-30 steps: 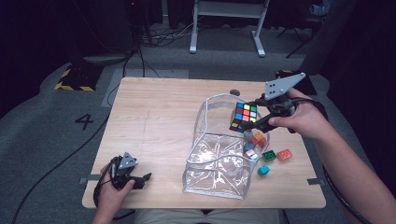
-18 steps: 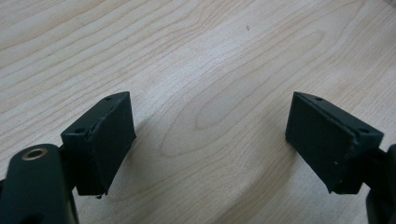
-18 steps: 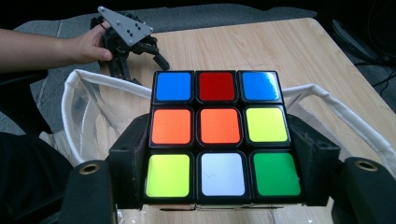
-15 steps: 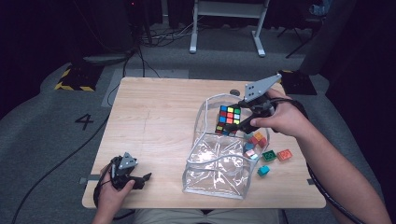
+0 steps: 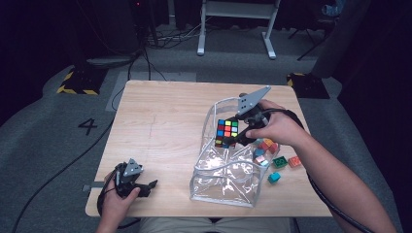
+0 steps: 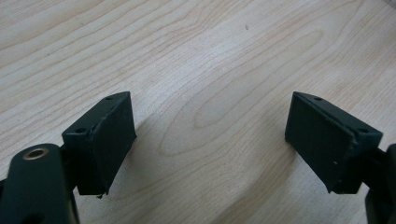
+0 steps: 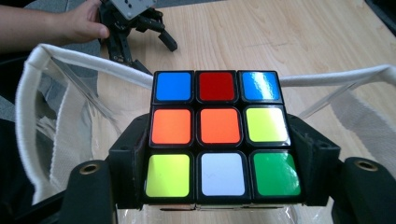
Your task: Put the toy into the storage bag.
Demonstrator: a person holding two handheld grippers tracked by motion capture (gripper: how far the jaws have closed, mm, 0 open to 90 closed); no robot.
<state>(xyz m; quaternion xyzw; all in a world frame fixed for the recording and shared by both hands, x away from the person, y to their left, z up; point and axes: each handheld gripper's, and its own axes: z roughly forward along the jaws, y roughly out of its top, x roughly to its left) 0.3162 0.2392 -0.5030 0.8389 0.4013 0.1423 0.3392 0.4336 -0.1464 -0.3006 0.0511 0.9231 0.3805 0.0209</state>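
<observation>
We see the cube [image 5: 227,132] held in the right gripper [image 5: 236,133], its jaws clamped on two opposite sides of it. In the right gripper view the cube [image 7: 219,133] sits squarely between the jaws, one full face turned to the camera: blue, red, blue along the top row, orange, orange, yellow in the middle, yellow, white, green at the bottom. Being a cube, it has no long axis; in the high view it is slightly tilted, with one coloured face turned towards the person's left and the near edge of the counter [image 5: 160,121].

It hangs over the open mouth of the clear bag [image 5: 228,172], just above the far part of the white-trimmed rim. In the right gripper view that rim [image 7: 42,51] curves around behind and to both sides of the cube. We cannot tell whether the cube touches the bag.

Beside the bag, on the person's right, several small coloured blocks [image 5: 279,162] lie on the counter, some partly hidden by the right hand [image 5: 274,128].

Well apart, at the near left corner of the counter, the left hand [image 5: 114,204] holds the left gripper [image 5: 148,187] low over the wood. Its jaws stand wide apart with nothing between them, bare wood grain [image 6: 210,107] showing in the gap.
</observation>
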